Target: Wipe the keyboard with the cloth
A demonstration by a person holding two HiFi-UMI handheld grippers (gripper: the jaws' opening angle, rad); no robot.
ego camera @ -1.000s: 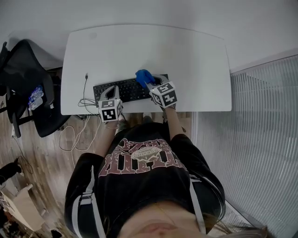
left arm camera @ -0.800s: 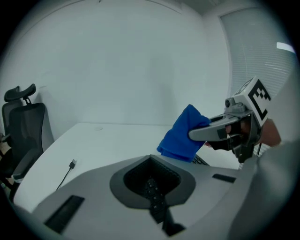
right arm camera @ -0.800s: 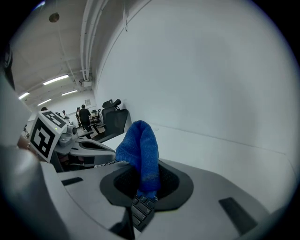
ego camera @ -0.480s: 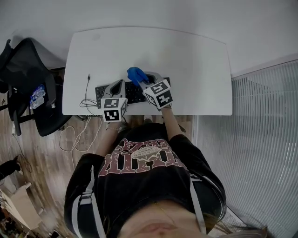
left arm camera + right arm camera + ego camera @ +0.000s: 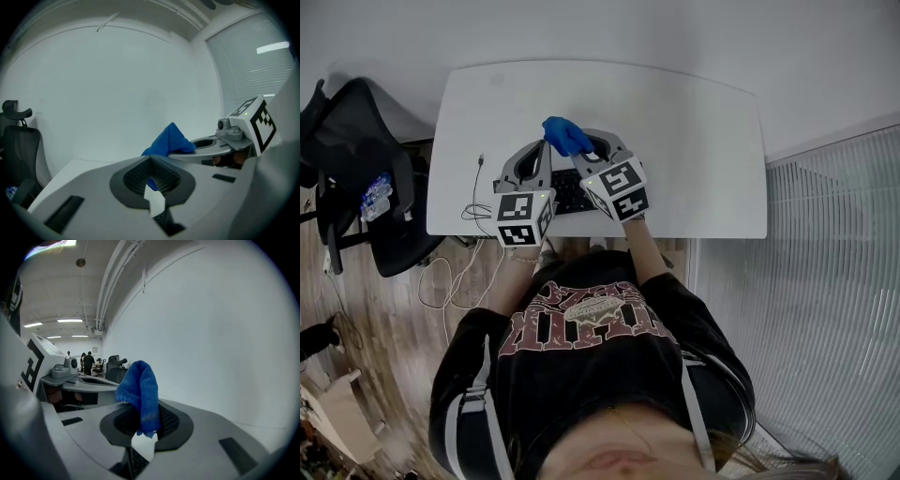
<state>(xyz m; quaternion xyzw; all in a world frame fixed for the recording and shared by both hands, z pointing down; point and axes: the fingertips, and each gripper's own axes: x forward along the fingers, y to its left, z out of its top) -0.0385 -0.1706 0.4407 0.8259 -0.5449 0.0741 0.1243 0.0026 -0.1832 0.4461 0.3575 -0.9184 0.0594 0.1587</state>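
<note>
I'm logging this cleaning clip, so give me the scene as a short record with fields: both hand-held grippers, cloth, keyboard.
left hand-held gripper: jaws shut, nothing held
right hand-held gripper: shut on cloth
cloth: blue, bunched, sticking up past the right jaws
keyboard: black, on white desk, mostly hidden beneath both hand-held grippers
chair: black, left of desk

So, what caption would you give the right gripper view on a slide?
Right claw shut on a blue cloth, held up before a white wall.
</note>
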